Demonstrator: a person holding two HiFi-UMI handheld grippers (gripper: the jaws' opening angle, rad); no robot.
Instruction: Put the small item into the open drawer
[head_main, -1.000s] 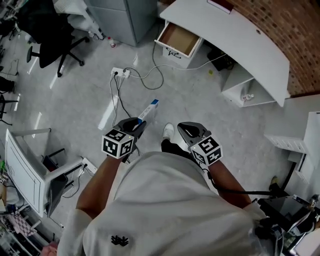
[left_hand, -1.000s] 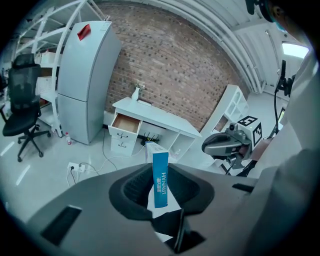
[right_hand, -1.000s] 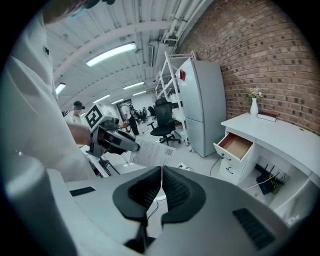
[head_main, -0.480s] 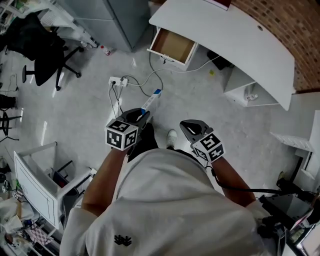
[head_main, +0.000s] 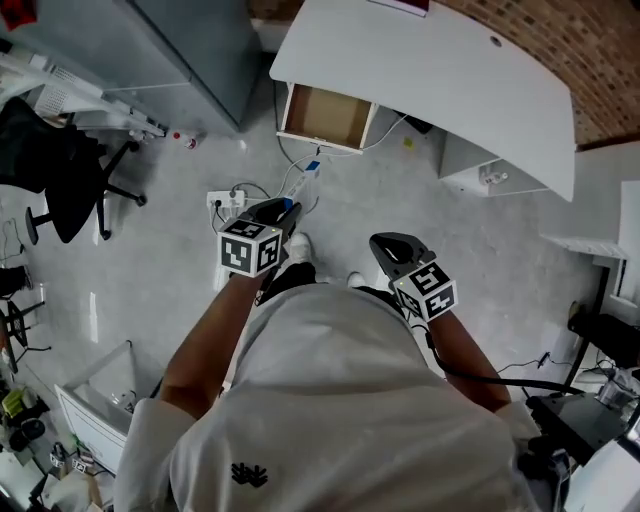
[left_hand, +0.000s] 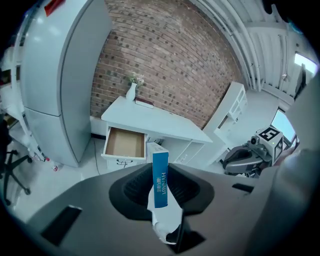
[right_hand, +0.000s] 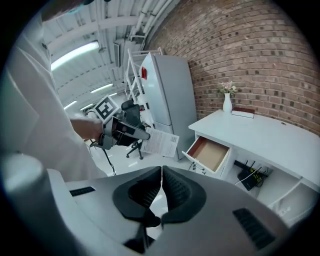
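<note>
Your left claw (left_hand: 161, 192) is clamped on the slim white-and-blue cardboard box (left_hand: 160, 176), pinching only its near end, so most of its length pokes out towards the desk. Your right claw (right_hand: 161, 186) is closed on nothing. With so short a pinch, the box may pivot, slip, or catch the drawer front. The open white drawer with a brown base (head_main: 325, 115), well ahead, looks empty.

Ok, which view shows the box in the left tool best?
Left gripper view: the blue-and-white box stands clamped in the left tool, close up. Head view shows it small, sticking out beyond the tool. Right gripper view shows only its white printed side, farther off.
</note>
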